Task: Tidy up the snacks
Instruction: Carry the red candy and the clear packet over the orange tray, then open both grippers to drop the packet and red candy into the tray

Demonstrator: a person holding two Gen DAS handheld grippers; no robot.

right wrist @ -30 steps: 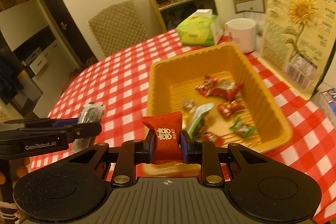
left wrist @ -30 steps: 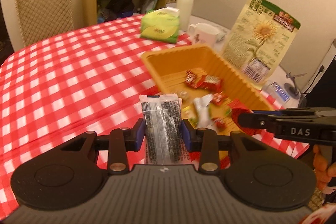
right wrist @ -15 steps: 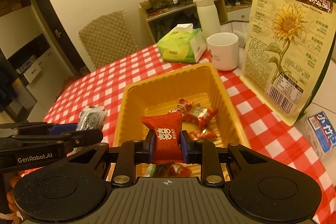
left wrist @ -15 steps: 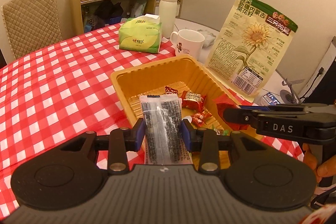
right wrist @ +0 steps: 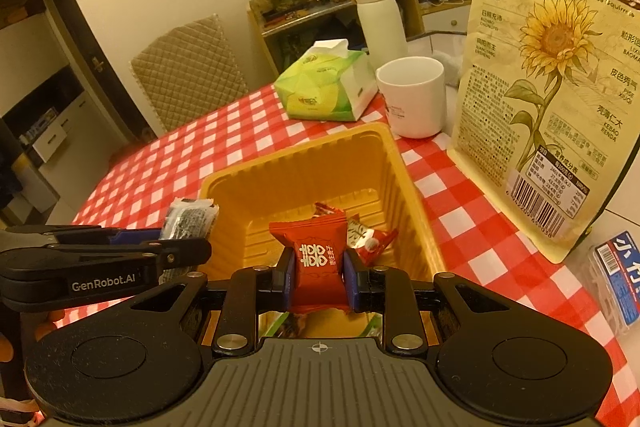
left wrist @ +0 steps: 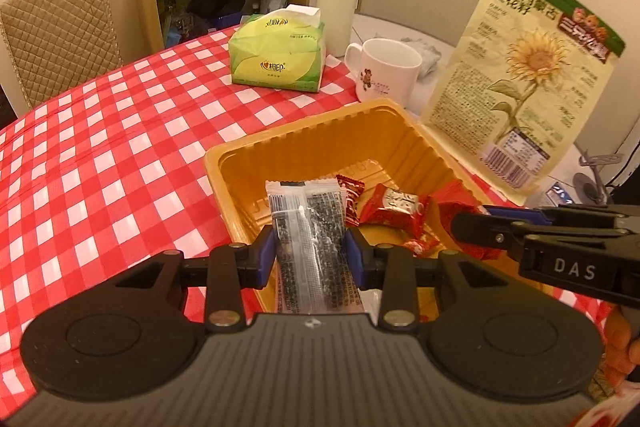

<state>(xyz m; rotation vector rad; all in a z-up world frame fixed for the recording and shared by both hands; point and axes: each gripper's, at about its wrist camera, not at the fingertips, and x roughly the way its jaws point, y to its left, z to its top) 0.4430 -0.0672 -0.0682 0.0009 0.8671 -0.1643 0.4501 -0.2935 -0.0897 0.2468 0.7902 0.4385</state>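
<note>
My left gripper point(left wrist: 311, 253) is shut on a clear packet of black seeds point(left wrist: 308, 223), held upright over the near rim of the orange tray point(left wrist: 320, 131). My right gripper point(right wrist: 318, 277) is shut on a red candy packet point(right wrist: 316, 255) above the near end of the same tray point(right wrist: 304, 163). Several red-wrapped candies point(left wrist: 394, 207) lie on the tray floor. In the left wrist view the right gripper point(left wrist: 476, 229) reaches in from the right; in the right wrist view the left gripper point(right wrist: 188, 247) with the seed packet point(right wrist: 190, 219) comes in from the left.
On the red checked tablecloth point(left wrist: 100, 155) behind the tray stand a green tissue pack point(left wrist: 276, 55), a white mug point(left wrist: 386, 71), a white flask point(left wrist: 336, 3) and a tall sunflower-seed bag point(left wrist: 528, 79). A blue-white box point(right wrist: 618, 279) lies at the right. A padded chair point(left wrist: 56, 27) is at the far side.
Both grippers have moved forward over the tray with their packets still held. The tray, mug and seed bag now look nearer and larger.
</note>
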